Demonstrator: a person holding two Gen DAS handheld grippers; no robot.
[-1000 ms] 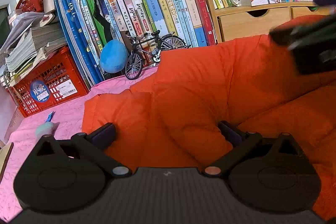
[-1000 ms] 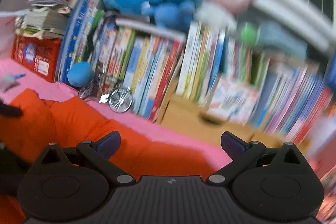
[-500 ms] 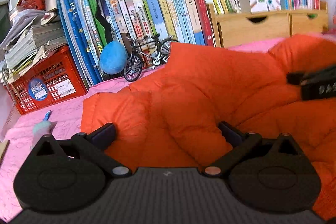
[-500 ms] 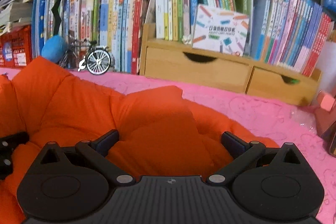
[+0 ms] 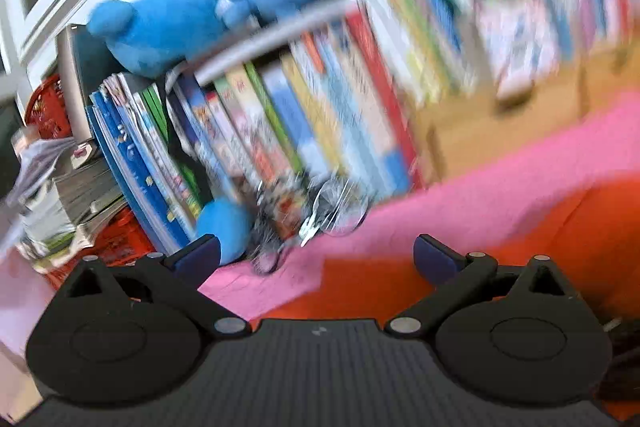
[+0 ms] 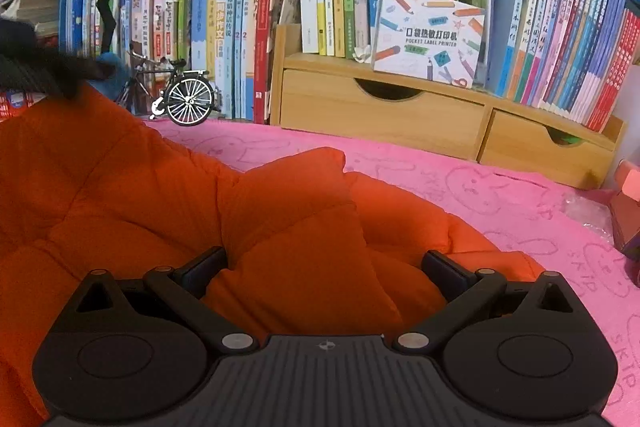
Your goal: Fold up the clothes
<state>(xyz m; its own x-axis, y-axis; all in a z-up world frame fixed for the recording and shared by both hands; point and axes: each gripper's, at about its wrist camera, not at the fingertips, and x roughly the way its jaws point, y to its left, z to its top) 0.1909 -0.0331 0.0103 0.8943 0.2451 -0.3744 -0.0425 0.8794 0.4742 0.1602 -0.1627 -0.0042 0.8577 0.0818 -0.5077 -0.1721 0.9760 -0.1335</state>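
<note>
Right wrist view: a puffy orange quilted jacket [image 6: 168,211] is seen heaped on the pink printed tablecloth [image 6: 500,187], one padded fold standing up between the spread fingers of the right gripper [image 6: 324,267], which are set wide around it but not pressed shut, seemingly so that the fold can be taken. The left gripper [image 5: 316,255] is likewise held open and empty, above the jacket's edge in a blurred frame. Behind, a small model bicycle [image 6: 180,95] and a wooden drawer shelf [image 6: 384,111] of books are ranged.
</note>
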